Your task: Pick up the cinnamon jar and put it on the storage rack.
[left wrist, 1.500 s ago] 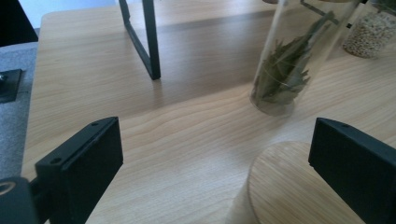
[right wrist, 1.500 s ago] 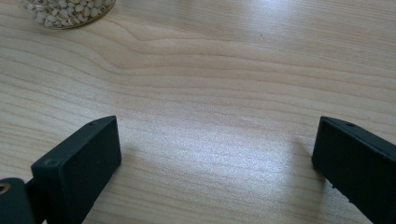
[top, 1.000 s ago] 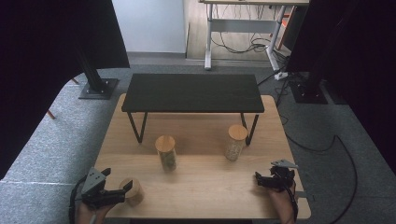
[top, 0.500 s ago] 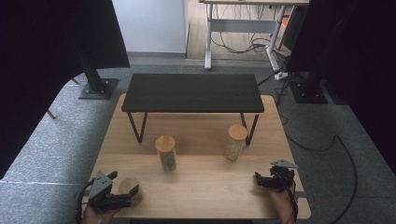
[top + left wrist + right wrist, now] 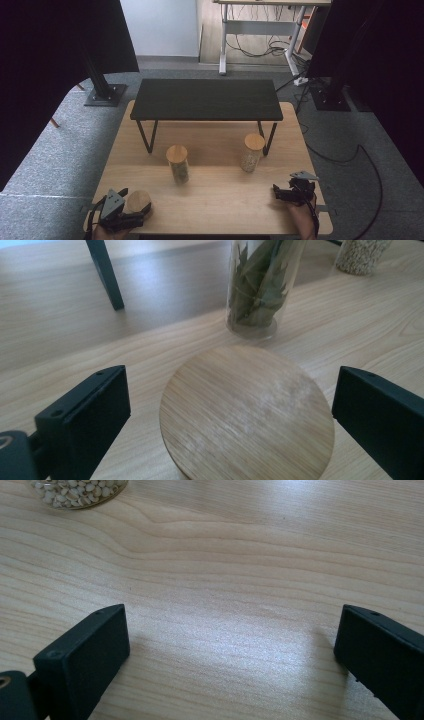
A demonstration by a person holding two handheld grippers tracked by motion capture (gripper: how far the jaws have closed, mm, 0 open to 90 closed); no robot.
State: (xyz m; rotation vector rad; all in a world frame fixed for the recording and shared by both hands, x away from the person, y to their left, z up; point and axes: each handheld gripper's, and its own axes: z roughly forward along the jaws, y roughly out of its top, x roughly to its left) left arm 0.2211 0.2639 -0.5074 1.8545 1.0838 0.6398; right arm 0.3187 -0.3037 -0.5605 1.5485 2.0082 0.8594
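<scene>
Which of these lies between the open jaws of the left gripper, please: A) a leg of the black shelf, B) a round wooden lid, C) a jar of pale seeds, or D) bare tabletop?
B: in the left gripper view the round wooden lid sits between the left gripper jaws, which stand apart from it on both sides.

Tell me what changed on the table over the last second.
The left tongs drew back toward the near table edge and now sit with their jaws wide open on either side of the wooden-lidded jar, not gripping it. That jar seems to stay put. The right tongs, the bay leaf jar, the grain jar and the black shelf stayed as they were.
</scene>
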